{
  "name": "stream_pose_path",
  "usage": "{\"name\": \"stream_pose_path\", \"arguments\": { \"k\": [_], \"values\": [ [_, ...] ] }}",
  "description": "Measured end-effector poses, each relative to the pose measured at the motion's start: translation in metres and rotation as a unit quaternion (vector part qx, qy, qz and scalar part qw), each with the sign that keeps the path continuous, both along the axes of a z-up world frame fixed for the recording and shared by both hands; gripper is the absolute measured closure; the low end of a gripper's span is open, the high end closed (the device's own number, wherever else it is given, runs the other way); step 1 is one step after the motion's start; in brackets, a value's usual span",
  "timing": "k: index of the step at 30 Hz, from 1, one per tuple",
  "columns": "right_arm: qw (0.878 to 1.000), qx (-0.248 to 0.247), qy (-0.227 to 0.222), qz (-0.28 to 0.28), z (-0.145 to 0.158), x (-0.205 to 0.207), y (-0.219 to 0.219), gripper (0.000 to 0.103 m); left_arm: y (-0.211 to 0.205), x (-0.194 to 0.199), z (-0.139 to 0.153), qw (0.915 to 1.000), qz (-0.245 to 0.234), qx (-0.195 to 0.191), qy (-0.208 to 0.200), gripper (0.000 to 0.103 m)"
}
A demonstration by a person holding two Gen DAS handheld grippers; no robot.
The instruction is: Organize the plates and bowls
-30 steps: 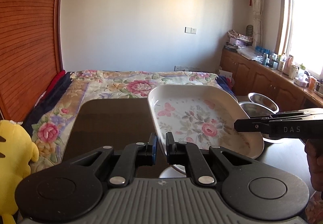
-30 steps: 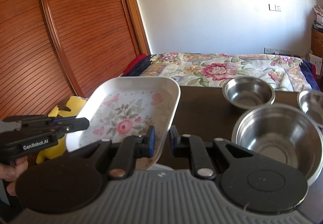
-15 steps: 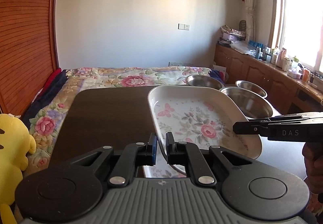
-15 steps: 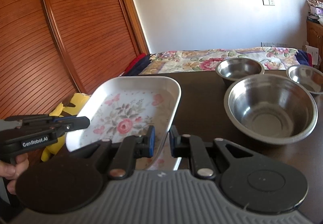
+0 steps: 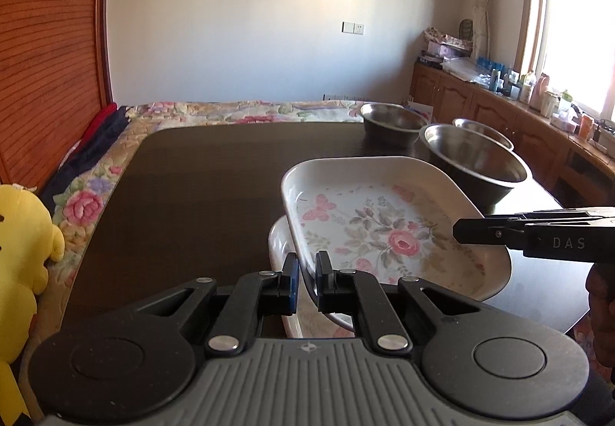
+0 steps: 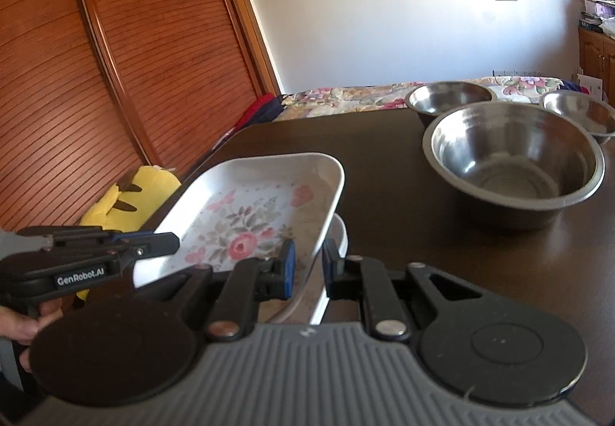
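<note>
A white rectangular plate with a rose print [image 5: 384, 226] [image 6: 246, 218] hangs just above a second white plate [image 5: 278, 245] [image 6: 340, 233] that lies on the dark table [image 5: 200, 172]. My left gripper [image 5: 306, 272] is shut on the floral plate's left rim. My right gripper [image 6: 308, 264] is shut on its right rim. Each gripper also shows in the other's view, the right gripper [image 5: 461, 232] and the left gripper [image 6: 173, 243]. Three steel bowls stand beyond: a large one [image 6: 511, 164] [image 5: 476, 160] and two smaller ones [image 6: 447, 99] [image 6: 580, 110].
A yellow plush toy [image 5: 23, 249] sits off the table's left edge beside a bed with a floral quilt [image 5: 238, 110]. A wooden sliding door [image 6: 96, 60] stands at left. Wooden cabinets [image 5: 499, 107] run under the window at right.
Both grippers have lowered the floral plate toward the table. The second plate beneath it has come into view and the plate now sits flatter, close over it.
</note>
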State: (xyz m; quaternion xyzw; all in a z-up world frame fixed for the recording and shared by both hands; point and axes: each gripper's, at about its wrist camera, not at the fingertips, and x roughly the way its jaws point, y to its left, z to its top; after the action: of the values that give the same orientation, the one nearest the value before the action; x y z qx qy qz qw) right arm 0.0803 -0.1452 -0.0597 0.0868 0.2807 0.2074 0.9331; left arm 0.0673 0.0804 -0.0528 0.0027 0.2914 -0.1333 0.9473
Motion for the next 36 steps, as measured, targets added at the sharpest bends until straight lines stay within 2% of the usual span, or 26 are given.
{"name": "stream_pose_path", "arguments": {
  "k": [14, 31, 36],
  "values": [
    [1.000, -0.012, -0.006, -0.004, -0.014, -0.007, 0.005, 0.086, 0.002, -0.001, -0.015, 0.9999, 0.007, 0.000, 0.013, 0.093],
    [0.999, -0.044, -0.029, -0.009, -0.019, -0.013, 0.015, 0.086, -0.003, -0.009, -0.018, 0.9994, 0.018, 0.028, -0.010, 0.092],
    [0.998, -0.051, -0.033, -0.010, -0.020, -0.013, 0.017, 0.086, -0.003, -0.007, -0.022, 0.9992, 0.024, 0.031, -0.005, 0.092]
  ]
}}
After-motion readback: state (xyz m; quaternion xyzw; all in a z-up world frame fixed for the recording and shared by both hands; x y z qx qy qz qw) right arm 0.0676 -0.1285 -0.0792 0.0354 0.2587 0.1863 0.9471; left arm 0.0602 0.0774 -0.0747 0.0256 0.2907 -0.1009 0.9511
